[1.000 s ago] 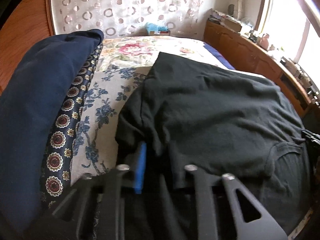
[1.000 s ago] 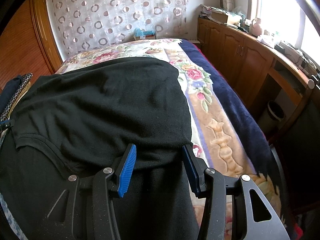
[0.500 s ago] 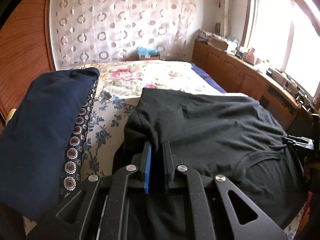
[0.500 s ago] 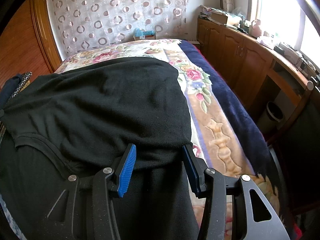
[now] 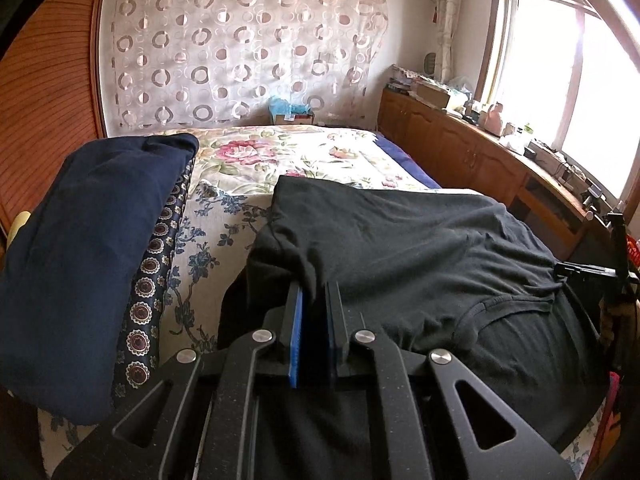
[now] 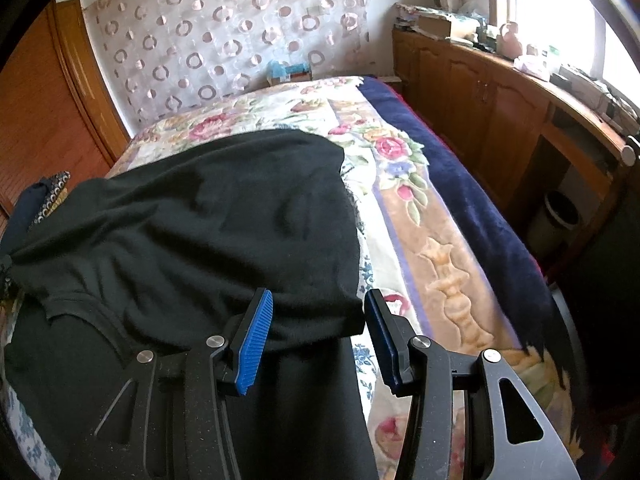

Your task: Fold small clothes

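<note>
Black T-shirt (image 5: 420, 248) spread on floral bed (image 5: 320, 152), folded navy garment (image 5: 88, 248) at 9 o'clock | our left gripper (image 5: 314, 300) pinches its left edge | right gripper (image 6: 318, 320) spread astride right edge, unpinched | we judge it soft, light, limp; grip edges.

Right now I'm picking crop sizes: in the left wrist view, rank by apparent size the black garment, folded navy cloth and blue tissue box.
1. Black garment
2. Folded navy cloth, enlarged by nearness
3. Blue tissue box
</note>
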`<move>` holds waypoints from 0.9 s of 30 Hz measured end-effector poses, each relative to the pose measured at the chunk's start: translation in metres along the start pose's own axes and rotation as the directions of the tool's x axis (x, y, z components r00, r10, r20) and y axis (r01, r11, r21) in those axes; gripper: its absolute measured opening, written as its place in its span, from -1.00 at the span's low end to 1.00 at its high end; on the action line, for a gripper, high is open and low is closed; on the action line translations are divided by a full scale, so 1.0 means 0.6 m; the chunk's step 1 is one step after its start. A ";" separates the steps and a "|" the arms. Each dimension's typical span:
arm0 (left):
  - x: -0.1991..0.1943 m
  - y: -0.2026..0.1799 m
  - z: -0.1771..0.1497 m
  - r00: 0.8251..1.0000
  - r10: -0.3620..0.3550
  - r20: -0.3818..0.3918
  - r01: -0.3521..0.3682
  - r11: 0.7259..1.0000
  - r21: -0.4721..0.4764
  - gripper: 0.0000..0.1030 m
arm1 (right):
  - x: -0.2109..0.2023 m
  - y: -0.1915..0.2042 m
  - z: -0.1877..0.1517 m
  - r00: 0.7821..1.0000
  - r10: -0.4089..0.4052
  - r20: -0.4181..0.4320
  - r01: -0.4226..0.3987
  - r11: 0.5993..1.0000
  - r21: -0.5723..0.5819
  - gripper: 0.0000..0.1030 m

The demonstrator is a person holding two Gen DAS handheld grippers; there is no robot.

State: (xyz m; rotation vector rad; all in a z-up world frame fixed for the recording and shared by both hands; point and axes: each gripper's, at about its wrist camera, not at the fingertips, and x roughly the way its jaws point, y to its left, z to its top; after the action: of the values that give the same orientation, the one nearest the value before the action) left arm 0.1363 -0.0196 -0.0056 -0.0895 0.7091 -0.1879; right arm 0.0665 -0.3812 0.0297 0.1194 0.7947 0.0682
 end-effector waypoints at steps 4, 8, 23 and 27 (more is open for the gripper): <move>-0.003 0.001 0.001 1.000 -0.007 0.010 0.007 1.000 -0.002 -0.79 | 0.004 0.009 0.004 1.000 -0.015 0.001 0.015 0.999 -0.047 -0.52; -0.013 -0.001 0.006 0.999 -0.018 0.028 0.018 1.000 -0.001 -0.79 | -0.014 0.015 0.005 0.999 -0.011 0.045 0.015 0.996 -0.094 -0.92; -0.112 0.009 0.005 0.990 -0.043 0.137 0.042 0.999 0.016 -0.79 | -0.151 0.044 -0.039 0.965 0.052 0.258 -0.005 0.984 -0.179 -0.94; -0.129 0.016 -0.013 0.990 -0.048 0.135 0.046 0.999 0.017 -0.79 | -0.180 0.046 -0.070 0.962 0.069 0.265 -0.013 0.979 -0.204 -0.94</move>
State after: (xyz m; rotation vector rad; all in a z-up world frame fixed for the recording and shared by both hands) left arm 0.0750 0.0052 0.0362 -0.1045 0.5701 -0.2296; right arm -0.0391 -0.3621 0.0806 -0.0465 0.5072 0.1677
